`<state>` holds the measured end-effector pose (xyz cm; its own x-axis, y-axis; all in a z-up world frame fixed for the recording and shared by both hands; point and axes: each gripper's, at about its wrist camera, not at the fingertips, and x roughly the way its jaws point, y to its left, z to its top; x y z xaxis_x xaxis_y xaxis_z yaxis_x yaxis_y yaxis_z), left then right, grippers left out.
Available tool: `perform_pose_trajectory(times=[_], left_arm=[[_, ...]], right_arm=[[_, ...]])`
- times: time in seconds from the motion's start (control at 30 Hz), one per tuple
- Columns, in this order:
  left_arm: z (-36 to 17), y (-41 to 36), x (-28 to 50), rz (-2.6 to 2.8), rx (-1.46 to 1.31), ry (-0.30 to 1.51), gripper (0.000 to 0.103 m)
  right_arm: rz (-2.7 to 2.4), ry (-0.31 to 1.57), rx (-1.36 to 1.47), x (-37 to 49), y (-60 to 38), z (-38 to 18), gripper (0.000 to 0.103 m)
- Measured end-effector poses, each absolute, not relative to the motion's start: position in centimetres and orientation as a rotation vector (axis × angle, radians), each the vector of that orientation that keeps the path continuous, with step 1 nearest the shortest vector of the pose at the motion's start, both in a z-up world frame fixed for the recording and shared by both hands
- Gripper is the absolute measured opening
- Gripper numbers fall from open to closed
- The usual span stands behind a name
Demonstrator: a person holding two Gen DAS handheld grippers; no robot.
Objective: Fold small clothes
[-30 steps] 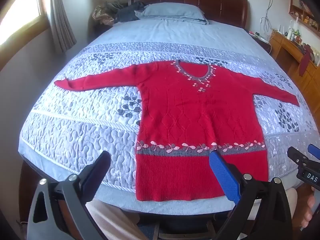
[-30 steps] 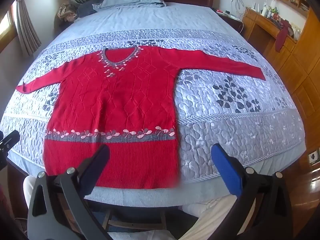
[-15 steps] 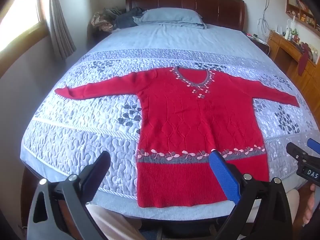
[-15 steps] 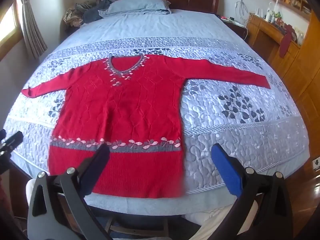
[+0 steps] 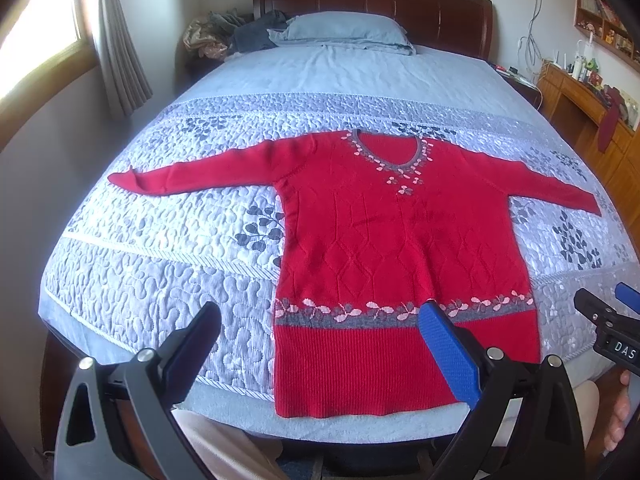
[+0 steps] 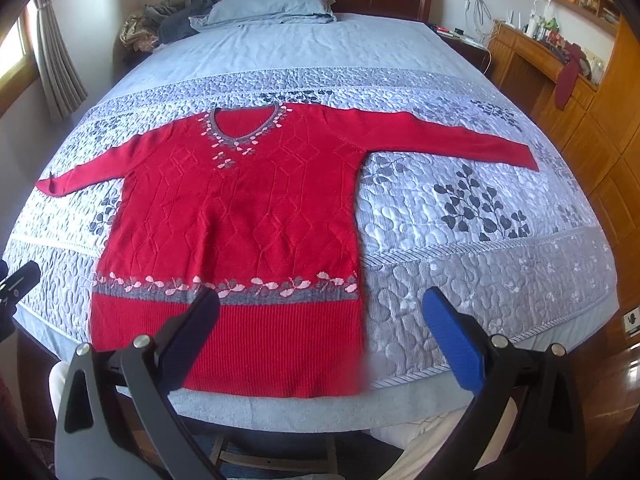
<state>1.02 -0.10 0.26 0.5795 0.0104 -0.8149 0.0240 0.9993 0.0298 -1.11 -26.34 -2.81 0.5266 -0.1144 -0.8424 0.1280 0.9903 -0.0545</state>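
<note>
A red knitted sweater (image 5: 384,248) (image 6: 240,220) lies flat and face up on the quilted bed, both long sleeves spread out sideways, its hem toward me. It has a grey V-neck with pink leaf trim and a grey floral band above the ribbed hem. My left gripper (image 5: 320,336) hangs open above the bed's near edge, over the hem's left part, holding nothing. My right gripper (image 6: 320,328) is open too, above the hem's right corner, and empty. In the left wrist view the right gripper (image 5: 612,320) shows at the far right edge.
The bed (image 5: 160,280) has a grey-blue quilt, a pillow (image 5: 344,30) and a heap of clothes (image 5: 228,36) at the dark headboard. A wooden desk and cabinets (image 6: 560,80) stand to the right, a curtain and window (image 5: 116,40) to the left. A person's legs show below.
Both grippers have pulled back and tilted up a little, so the sweater sits lower and farther in both views. The sweater has not moved and both grippers stay open.
</note>
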Motion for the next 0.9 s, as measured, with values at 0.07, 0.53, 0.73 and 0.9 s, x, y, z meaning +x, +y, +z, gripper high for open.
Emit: perform_pose_trajectory(times=[0.07, 0.53, 0.73, 0.9], left_arm=[[0.22, -0.1, 1.03, -0.007, 0.039, 0.953, 0.099], [0.19, -0.16, 1.06, -0.008, 0.039, 0.952, 0.099], [0.18, -0.06, 1.17, -0.004, 0.039, 0.953, 0.099], [0.16, -0.01, 1.16, -0.003, 0.039, 0.951, 0.099]], right_arm=[[-0.142, 1.006, 0.019, -1.08, -26.34, -2.82, 0.1], [-0.141, 1.011, 0.036, -1.18, -26.48, -3.05, 0.1], [-0.14, 1.014, 0.035, -1.15, -26.5, -3.15, 0.1], [-0.139, 1.014, 0.035, -1.17, -26.51, -3.2, 0.1]])
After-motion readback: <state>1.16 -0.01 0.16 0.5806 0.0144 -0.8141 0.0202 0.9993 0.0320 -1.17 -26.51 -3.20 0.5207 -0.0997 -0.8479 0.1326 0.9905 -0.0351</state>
